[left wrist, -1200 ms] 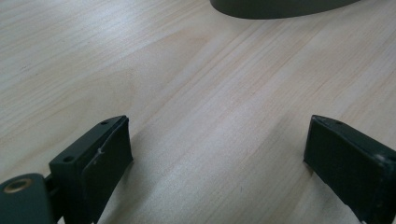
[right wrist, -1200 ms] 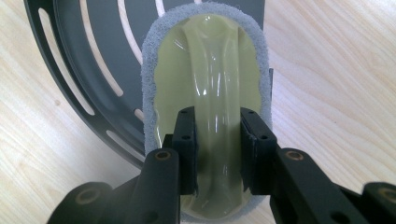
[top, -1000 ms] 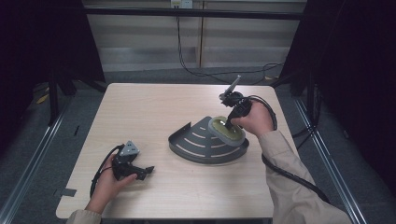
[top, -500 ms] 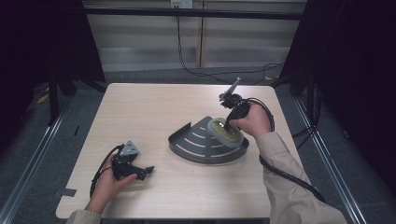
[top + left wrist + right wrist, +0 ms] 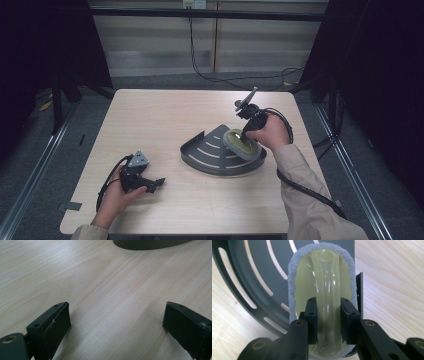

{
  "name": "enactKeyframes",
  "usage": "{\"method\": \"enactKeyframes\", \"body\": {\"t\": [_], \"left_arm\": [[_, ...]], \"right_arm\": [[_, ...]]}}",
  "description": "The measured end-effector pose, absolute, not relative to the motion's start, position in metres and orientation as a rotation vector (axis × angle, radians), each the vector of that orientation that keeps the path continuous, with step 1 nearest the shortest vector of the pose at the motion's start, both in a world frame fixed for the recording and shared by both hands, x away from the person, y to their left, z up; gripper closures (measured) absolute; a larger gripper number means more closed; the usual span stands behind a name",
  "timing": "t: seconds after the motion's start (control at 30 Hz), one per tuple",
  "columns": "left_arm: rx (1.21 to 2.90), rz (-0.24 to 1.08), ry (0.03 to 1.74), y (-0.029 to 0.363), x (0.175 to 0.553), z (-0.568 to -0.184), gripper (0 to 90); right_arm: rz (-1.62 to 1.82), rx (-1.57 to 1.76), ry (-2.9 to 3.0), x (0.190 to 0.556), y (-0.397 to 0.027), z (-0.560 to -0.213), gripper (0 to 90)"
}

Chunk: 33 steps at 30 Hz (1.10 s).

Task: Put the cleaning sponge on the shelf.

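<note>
**Right claw settles a scrubber on the dark rack**

Lowered a little since a second ago, the right claw (image 5: pixel 328 315) now presses the yellow-green scrubber (image 5: pixel 323 290) down onto the dark slotted rack (image 5: pixel 210 150), nearer the rack's right end. Its two black jaws are closed narrowly on the scrubber's raised translucent handle, one on each side, with the grey pad's fuzzy rim showing around them. The rack sits right of centre on the pale wooden worktop (image 5: pixel 160 115). Well apart, near the front left corner, the left claw (image 5: pixel 116 325) rests low over bare wood, jaws spread wide and holding nothing, the rack's edge just ahead of it.
</note>
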<state>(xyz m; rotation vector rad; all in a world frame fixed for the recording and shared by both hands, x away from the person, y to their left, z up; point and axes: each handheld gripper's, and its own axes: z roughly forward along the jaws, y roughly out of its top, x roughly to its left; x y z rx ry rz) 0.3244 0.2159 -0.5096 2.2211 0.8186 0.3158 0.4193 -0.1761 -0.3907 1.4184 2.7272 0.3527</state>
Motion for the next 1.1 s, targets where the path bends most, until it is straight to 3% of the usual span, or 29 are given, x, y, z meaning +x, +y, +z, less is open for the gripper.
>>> {"method": "enactKeyframes", "body": {"t": [1.1], "left_arm": [[2.218, 0.318, 0.819, 0.216, 0.324, -0.51, 6.9]], "right_arm": [[0.324, 1.439, 2.719, 0.42, -0.179, -0.403, 70.4]]}}
